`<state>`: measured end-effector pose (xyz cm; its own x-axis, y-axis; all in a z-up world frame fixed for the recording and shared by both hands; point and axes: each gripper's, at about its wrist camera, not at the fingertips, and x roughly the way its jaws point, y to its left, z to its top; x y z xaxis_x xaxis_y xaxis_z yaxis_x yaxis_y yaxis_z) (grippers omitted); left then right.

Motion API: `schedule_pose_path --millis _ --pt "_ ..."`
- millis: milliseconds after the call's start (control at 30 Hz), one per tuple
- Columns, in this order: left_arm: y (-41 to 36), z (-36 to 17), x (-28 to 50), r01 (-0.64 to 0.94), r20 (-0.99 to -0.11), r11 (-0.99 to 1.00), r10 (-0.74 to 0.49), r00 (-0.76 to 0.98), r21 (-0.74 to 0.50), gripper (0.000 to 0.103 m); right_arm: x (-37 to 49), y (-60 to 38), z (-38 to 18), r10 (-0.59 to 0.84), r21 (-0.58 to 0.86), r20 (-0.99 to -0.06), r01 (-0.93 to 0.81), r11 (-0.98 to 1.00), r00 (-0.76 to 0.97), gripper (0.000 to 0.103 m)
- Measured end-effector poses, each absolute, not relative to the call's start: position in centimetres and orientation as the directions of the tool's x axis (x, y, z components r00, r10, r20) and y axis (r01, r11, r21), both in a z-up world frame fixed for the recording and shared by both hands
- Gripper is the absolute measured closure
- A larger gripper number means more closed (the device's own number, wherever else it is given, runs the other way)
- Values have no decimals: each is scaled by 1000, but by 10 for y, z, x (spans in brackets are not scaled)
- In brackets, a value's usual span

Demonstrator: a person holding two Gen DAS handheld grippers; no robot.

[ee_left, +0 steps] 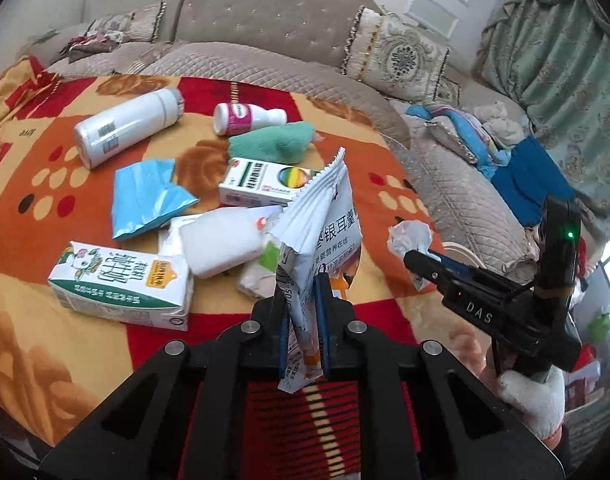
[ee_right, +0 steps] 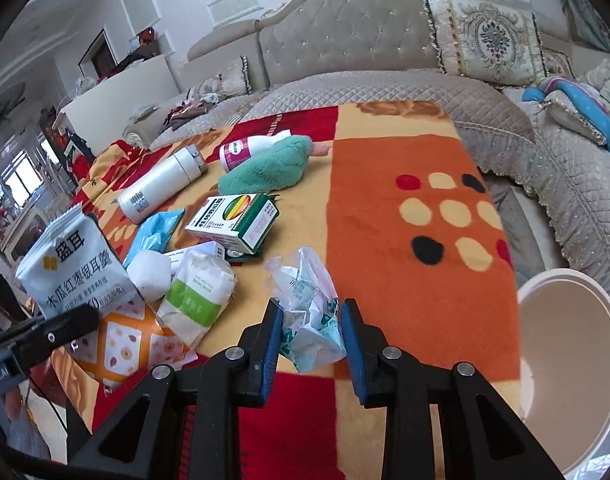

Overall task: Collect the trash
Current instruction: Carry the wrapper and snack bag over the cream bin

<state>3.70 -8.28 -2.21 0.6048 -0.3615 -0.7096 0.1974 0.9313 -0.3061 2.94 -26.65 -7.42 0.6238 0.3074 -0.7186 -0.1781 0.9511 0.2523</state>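
Observation:
My left gripper is shut on a white snack pouch with an orange bottom, held up above the blanket; the same snack pouch shows at the left of the right wrist view. My right gripper is shut on a crumpled clear plastic wrapper with green print, lifted off the blanket. That crumpled wrapper and the right gripper also appear at the right of the left wrist view. On the blanket lie a milk carton, a blue wrapper and a white packet with a green band.
A cream bin stands off the blanket's right edge. A white flask, a small pink-labelled bottle, a green cloth and a medicine box lie farther back. The patterned blanket covers a table before a grey sofa.

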Motion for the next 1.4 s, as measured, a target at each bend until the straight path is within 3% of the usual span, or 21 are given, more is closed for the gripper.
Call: schedule_pose_path --millis 567,1400 --pt "-150 -15 44 302 -711 916 -395 581 -263 94 -6 -316 -69 242 247 -713 -88 965 658 74" --pt "-245 -25 58 432 -733 852 -492 470 -295 94 -46 -399 -72 115 231 -725 82 969 679 74"
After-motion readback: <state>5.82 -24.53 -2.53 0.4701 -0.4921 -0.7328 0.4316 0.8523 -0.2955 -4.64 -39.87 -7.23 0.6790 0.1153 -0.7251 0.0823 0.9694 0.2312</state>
